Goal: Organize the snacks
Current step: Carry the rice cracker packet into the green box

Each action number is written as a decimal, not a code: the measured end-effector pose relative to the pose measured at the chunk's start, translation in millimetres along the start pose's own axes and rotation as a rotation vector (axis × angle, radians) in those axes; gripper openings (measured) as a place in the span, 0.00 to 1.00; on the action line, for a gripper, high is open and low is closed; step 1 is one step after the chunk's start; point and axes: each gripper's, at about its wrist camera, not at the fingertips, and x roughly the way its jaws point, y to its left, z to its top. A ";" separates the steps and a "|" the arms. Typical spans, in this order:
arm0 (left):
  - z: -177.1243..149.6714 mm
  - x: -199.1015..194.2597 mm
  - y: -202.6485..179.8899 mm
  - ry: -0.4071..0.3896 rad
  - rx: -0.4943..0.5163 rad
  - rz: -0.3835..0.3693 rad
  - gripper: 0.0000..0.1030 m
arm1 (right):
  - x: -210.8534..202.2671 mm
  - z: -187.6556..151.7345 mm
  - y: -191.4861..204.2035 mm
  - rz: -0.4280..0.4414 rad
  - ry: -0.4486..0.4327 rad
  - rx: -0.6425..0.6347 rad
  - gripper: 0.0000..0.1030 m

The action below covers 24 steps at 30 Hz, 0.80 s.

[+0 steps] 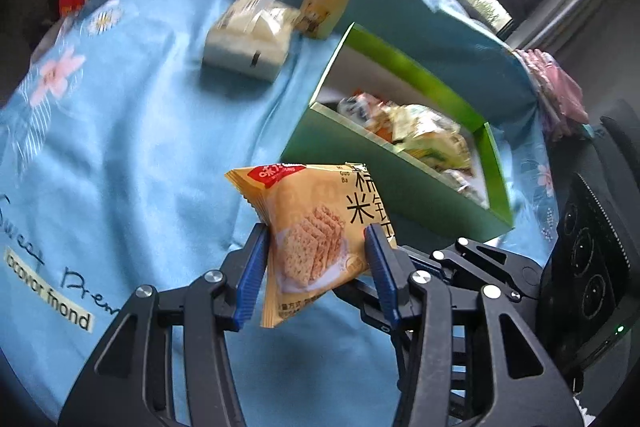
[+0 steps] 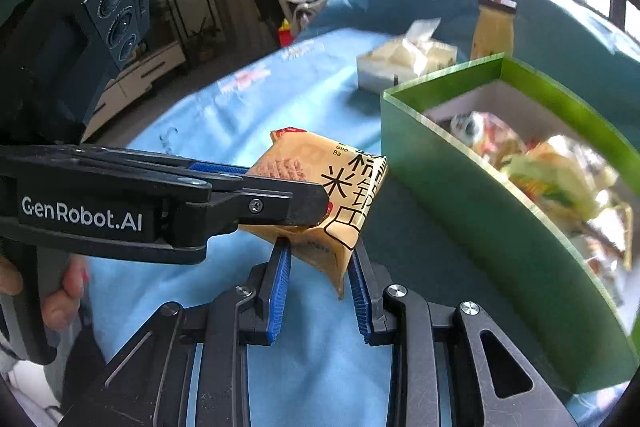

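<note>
You had both grippers' fingers clamped on one cracker packet (image 1: pixel 316 239) — left gripper (image 1: pixel 316 267) across its middle, right gripper (image 2: pixel 318 283) on a corner — lifted above the counter (image 1: pixel 120 131), near the green box (image 1: pixel 384 183), so opposing pulls could have torn it.

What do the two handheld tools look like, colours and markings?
Both are matte black linkage frames with silver pivot bolts and ribbed blue pads. In the right wrist view, the left tool carries white "GenRobot.AI" lettering on its side and a dark camera block with three round lenses. The right tool shows no marking.
</note>
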 end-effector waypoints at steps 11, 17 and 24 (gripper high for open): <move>33.1 -6.1 -53.9 -0.051 0.110 -0.040 0.46 | -52.6 15.1 -20.6 -0.073 -0.108 0.043 0.30; 62.2 22.7 -86.5 -0.035 0.176 -0.068 0.48 | -69.3 21.3 -57.8 -0.139 -0.141 0.102 0.30; 91.8 71.9 -112.4 0.011 0.201 -0.084 0.49 | -64.7 26.9 -111.4 -0.191 -0.125 0.205 0.30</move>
